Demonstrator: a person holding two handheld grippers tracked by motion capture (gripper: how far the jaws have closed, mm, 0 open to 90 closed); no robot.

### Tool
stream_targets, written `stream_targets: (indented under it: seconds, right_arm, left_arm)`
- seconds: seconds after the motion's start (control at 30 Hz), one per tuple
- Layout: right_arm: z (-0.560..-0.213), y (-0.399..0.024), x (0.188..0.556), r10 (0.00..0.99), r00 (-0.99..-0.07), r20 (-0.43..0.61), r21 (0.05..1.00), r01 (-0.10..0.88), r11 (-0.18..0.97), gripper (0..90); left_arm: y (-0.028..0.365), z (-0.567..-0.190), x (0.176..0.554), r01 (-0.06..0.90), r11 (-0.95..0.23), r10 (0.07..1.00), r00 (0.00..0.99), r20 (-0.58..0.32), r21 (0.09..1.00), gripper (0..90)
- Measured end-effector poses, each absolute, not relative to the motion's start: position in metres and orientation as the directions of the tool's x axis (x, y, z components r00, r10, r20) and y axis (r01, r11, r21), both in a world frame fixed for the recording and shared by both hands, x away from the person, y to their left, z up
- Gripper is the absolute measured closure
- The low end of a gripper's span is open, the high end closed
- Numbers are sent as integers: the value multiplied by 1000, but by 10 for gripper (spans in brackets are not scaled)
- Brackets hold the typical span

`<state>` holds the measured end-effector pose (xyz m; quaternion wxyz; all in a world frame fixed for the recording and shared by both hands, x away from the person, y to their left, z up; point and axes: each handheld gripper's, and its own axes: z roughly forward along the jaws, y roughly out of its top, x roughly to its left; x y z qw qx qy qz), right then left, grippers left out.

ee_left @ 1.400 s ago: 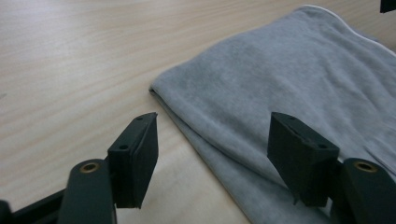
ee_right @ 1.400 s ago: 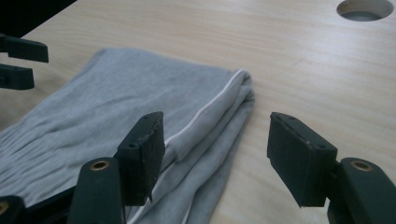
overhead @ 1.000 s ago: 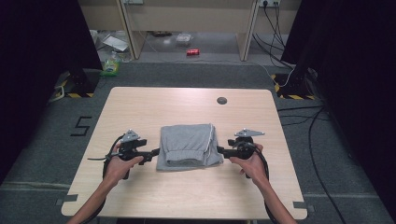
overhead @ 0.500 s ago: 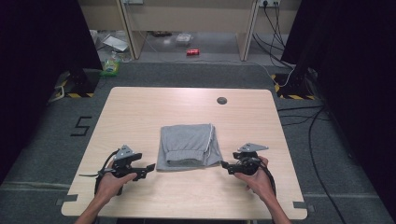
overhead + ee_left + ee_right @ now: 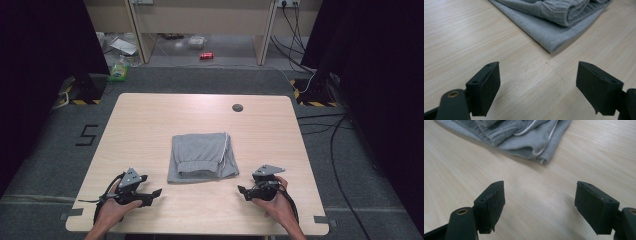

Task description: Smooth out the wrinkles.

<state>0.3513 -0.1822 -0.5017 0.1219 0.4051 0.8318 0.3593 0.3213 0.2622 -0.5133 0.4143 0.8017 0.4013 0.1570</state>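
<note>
Both grippers' jaws released, bare table [image 5: 150,125] between them and folded garment [image 5: 202,155] edges.

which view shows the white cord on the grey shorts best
The right gripper view: the white cord loops close up over the folded grey shorts, down to the corner. The high view shows it as a thin line along the shorts' right edge. The left gripper view shows grey fabric, with no cord to make out.

cut off: we see the grey garment [image 5: 554,22] run past the far edge in both gripper views | too small: dark round spot [image 5: 237,107] on table's far side, red thing [image 5: 206,55] on floor
</note>
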Motion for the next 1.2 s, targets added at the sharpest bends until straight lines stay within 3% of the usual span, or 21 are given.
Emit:
stream_targets:
  seconds: [0.27,0.4,0.57,1.2]
  right_arm:
    - [-507,-185,339,763,-643,64,676,590,442,233]
    - [-507,-184,338,763,-645,53,674,587,449,231]
    - [-508,-181,336,749,-662,-6,656,563,502,207]
    - [-508,-182,337,740,-673,-5,656,556,511,187]
  left_arm:
    - [261,-523,311,525,-363,771,634,-69,770,189]
    - [262,-523,306,508,-405,778,628,-5,760,186]
    - [263,-524,305,519,-406,771,637,-24,752,159]
    - [264,-524,307,518,-411,766,642,-23,750,144]
